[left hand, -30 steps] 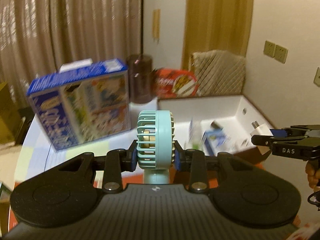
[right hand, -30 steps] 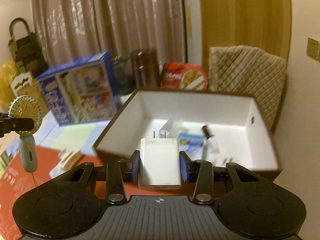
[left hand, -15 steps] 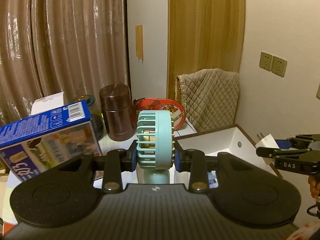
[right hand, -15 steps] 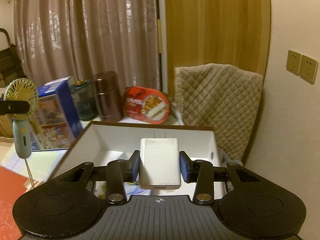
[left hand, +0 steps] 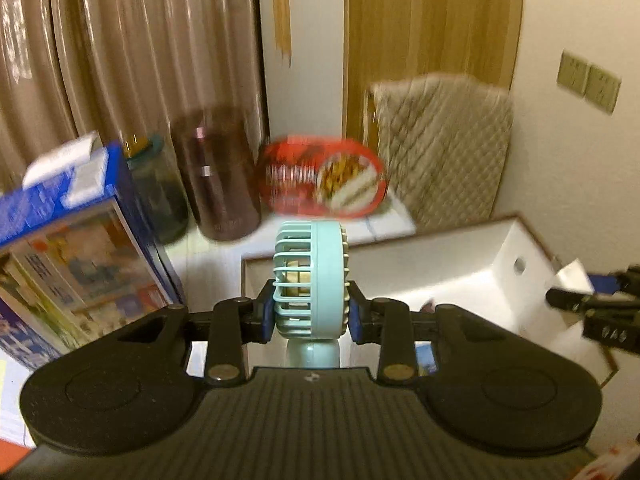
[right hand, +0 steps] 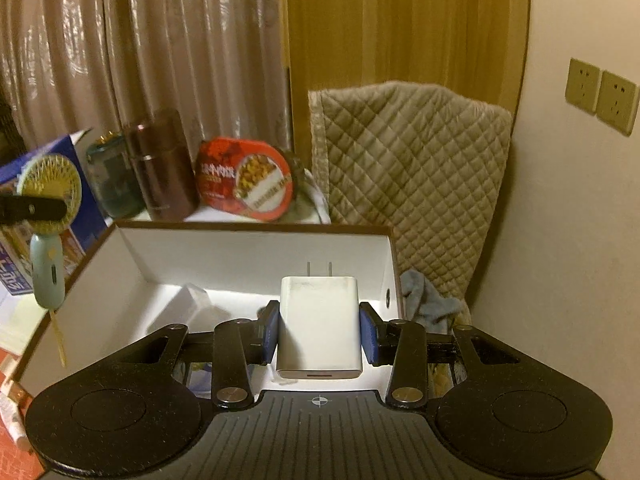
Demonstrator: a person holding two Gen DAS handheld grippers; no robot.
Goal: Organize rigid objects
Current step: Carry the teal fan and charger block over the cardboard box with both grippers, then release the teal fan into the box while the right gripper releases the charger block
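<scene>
My left gripper point(left hand: 311, 314) is shut on a small mint-green hand fan point(left hand: 310, 280), gripping its round head edge-on, handle hanging down. It hovers at the left rim of an open white-lined box point(left hand: 472, 276). My right gripper point(right hand: 319, 330) is shut on a white plug-in charger point(right hand: 320, 326), prongs pointing forward, held above the inside of the box point(right hand: 256, 252). The fan point(right hand: 50, 216) and the left gripper also show at the left edge of the right wrist view. The right gripper point(left hand: 592, 308) with the charger appears at the right edge of the left wrist view.
Behind the box stand a brown canister point(right hand: 160, 168), a teal jar point(right hand: 108, 184), a red oval tin point(right hand: 244, 178) and a blue printed carton point(left hand: 68, 264). A quilted cushion point(right hand: 412, 184) leans on the wall at the right. Small items lie in the box, among them a clear case point(right hand: 192, 304).
Both grippers have moved forward toward the box with their loads still held. The box now lies closer beneath them, and the left view has swung toward it.
</scene>
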